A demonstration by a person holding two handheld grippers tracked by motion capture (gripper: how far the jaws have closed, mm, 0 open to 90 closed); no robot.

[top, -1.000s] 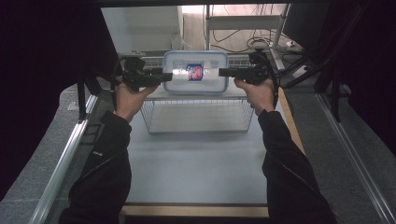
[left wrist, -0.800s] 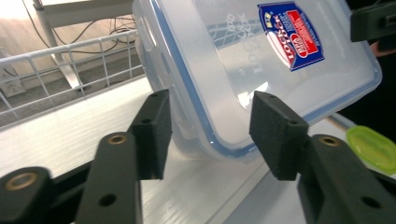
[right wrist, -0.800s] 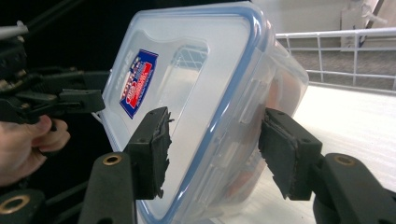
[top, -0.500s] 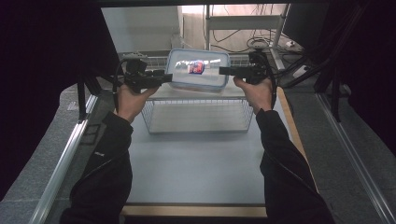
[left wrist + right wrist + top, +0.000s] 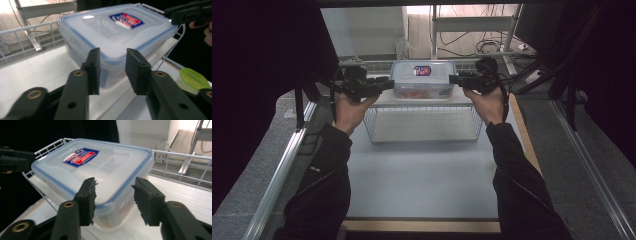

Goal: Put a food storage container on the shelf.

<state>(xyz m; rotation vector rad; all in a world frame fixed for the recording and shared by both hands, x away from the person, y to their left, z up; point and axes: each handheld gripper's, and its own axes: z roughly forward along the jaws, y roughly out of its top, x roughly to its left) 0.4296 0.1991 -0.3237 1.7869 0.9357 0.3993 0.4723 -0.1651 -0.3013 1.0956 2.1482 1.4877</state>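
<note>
lidded plastic container (image 5: 423, 79) now set down on wire rack's (image 5: 422, 131) top shelf, orange contents inside, both grippers released beside it

The container lid's (image 5: 100, 167) label (image 5: 81, 157) print is unreadable.

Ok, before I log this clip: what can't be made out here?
- Contents of the lidded container: an orange blur through its cloudy wall in the high view; the frosted lid hides them in both gripper views.
- Label wording: too small and blurred.
- Green-lidded item: cut off by the left gripper view's edge and a jaw.
</note>
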